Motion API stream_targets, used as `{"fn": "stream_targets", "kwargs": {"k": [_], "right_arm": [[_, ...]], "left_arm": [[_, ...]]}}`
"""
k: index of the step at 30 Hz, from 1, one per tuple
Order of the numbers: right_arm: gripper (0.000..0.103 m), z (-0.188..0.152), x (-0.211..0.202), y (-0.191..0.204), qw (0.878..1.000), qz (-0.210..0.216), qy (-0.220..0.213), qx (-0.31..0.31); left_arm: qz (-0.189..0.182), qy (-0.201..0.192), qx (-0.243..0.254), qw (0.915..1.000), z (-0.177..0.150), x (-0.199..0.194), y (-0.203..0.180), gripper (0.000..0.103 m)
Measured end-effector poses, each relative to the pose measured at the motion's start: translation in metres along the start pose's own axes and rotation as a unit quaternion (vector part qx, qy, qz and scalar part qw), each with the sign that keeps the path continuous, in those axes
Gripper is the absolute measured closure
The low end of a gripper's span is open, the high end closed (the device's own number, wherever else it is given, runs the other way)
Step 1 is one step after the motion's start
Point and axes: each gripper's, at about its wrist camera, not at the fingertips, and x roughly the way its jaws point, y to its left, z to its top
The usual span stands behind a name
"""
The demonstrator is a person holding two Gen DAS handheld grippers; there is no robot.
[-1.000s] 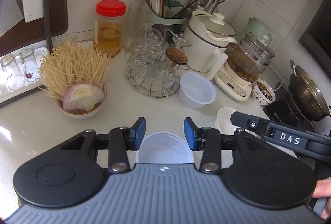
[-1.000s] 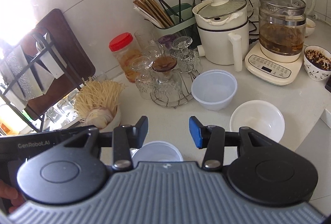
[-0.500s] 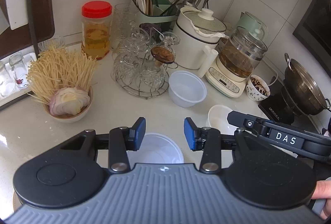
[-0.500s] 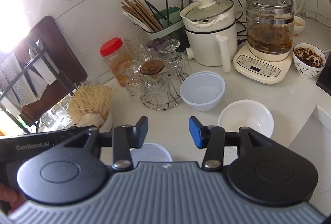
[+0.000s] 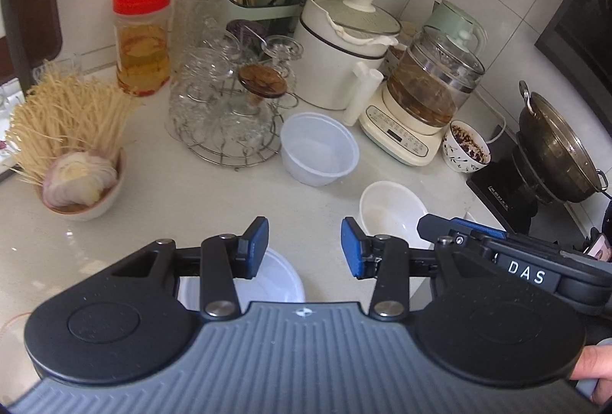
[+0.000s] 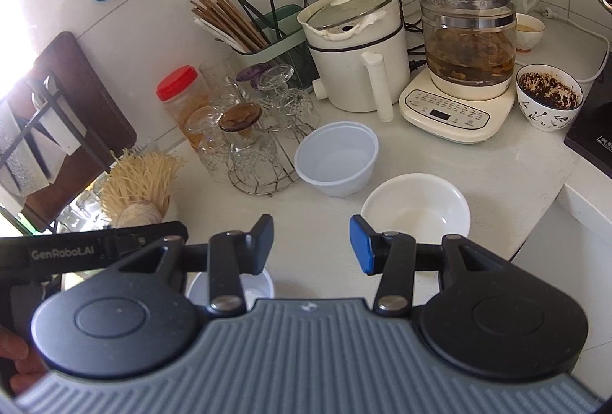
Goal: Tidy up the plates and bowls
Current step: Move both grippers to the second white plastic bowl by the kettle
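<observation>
Bowls sit scattered across the pale tabletop (image 5: 183, 200) in the left wrist view. The left tool (image 5: 304, 247) hangs above it with its blue-padded fingers spread apart and nothing between them. Below the left finger, partly hidden by it, lies a white plastic bowl (image 5: 275, 280). A second translucent plastic bowl (image 5: 319, 148) stands farther back, just beside the wire rack of glasses (image 5: 225, 116). A white ceramic bowl (image 5: 392, 213) rests to the right — the right tool's (image 5: 451, 226) black tip reaches in next to its rim. At the left, a bowl of noodles and sliced onion (image 5: 72, 161) stands well apart from the others, with a red-lidded jar (image 5: 141, 39) behind it. A patterned bowl (image 5: 464, 146) with dark contents sits beside the glass kettle (image 5: 432, 85).

From the right wrist view, the right tool (image 6: 311, 244) is likewise released, its fingers wide and empty. The white ceramic bowl (image 6: 415, 211) lies just ahead of the right finger, the translucent plastic bowl (image 6: 336, 158) behind it near the wire rack of glasses (image 6: 252, 142). The white plastic bowl (image 6: 252, 288) shows under the left finger — the left tool's arm crosses the frame beside it. The white cooker (image 6: 355, 43) and glass kettle (image 6: 466, 39) stand along the wall.
</observation>
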Motion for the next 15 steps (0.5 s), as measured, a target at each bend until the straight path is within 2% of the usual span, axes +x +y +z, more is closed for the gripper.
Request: {"fn": "stream_targets", "kwargs": {"k": [8,15], "right_arm": [[0.056,0.011,0.014,-0.029,1.000,0.005,0.006,0.007],[0.056,0.028,0.039,-0.054,1.000,0.018,0.024,0.004]], "left_arm": [[0.006,0.015,-0.021,0.9997,0.004,0.035,-0.012,0.055],[0.015,0.004,-0.054,0.9984,0.011,0.058,-0.018,0.055]]}}
